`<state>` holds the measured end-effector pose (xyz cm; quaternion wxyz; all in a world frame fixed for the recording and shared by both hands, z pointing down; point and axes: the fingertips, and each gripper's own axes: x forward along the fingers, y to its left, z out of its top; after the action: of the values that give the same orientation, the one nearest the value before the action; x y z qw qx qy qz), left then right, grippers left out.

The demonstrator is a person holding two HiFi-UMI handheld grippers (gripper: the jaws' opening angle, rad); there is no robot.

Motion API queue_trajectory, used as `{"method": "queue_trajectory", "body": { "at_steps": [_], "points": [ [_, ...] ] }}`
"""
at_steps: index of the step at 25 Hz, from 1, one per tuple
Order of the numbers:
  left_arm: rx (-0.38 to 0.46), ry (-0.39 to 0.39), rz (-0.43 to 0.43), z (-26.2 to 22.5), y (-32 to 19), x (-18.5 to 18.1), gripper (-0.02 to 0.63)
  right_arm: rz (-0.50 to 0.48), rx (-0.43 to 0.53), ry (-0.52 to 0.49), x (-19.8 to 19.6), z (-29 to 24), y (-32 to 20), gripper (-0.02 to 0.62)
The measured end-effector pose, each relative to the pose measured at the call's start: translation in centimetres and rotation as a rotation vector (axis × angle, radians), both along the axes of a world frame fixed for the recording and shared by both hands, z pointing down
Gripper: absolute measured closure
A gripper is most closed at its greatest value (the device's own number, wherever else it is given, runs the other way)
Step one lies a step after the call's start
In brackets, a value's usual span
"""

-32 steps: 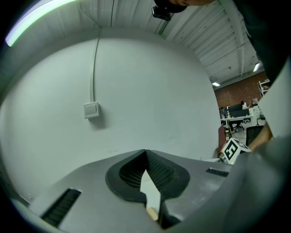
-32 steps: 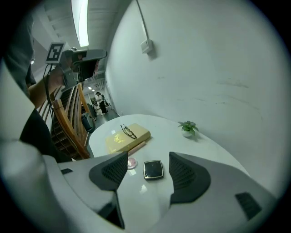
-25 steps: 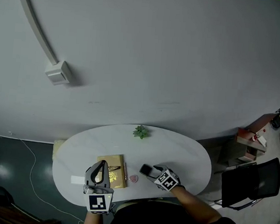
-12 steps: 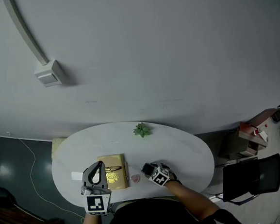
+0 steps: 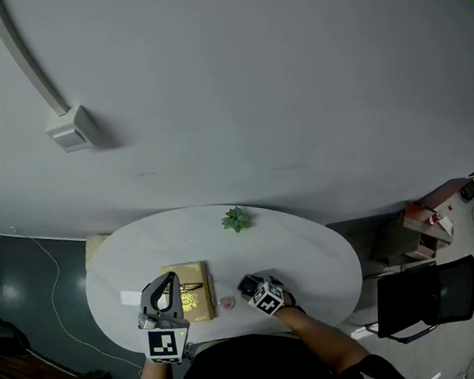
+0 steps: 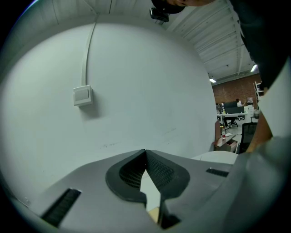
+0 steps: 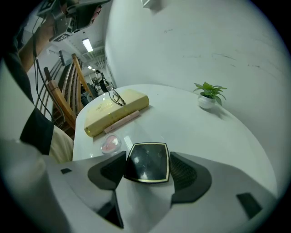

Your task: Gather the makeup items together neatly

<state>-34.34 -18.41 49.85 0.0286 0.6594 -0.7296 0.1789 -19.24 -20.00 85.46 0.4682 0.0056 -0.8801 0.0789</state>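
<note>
A black compact (image 7: 146, 166) with a gold rim lies flat on the white table (image 7: 182, 127) between the jaws of my right gripper (image 7: 148, 158). Those jaws have just been opening and now stand wide, close beside the compact's edges. In the head view the right gripper (image 5: 254, 291) is at the table's near side with the compact (image 5: 245, 284) at its tips. A pink heart-shaped case (image 7: 110, 144) and a pink tube (image 7: 122, 122) lie beside a gold box (image 7: 116, 111). My left gripper (image 6: 145, 151) is shut and empty, held near the gold box (image 5: 189, 289).
A small potted plant (image 7: 209, 95) stands at the table's far side. A thin metal clip (image 7: 117, 97) rests on the gold box. A white card (image 5: 131, 298) lies left of the left gripper (image 5: 171, 277). A black chair (image 5: 425, 304) stands to the right.
My right gripper has come down and moved left over the compact near the table's front. The left gripper has sunk a little. The wall fitting has shifted left in the head view.
</note>
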Motion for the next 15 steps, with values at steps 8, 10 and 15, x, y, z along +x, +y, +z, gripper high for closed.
{"method": "queue_trajectory", "body": {
  "at_steps": [8, 10, 15],
  "points": [
    [0.005, -0.01, 0.057, -0.6, -1.7, 3.4, 0.584, 0.169, -0.029, -0.025, 4.6, -1.3, -3.2, 0.298],
    [0.015, 0.0, 0.065, -0.8, -2.0, 4.3, 0.584, 0.234, -0.047, -0.024, 6.4, -1.2, -4.2, 0.298],
    [0.033, 0.001, 0.089, -1.3, -2.3, 6.6, 0.584, 0.419, -0.086, -0.027, 11.5, -0.4, -6.8, 0.298]
  ]
}}
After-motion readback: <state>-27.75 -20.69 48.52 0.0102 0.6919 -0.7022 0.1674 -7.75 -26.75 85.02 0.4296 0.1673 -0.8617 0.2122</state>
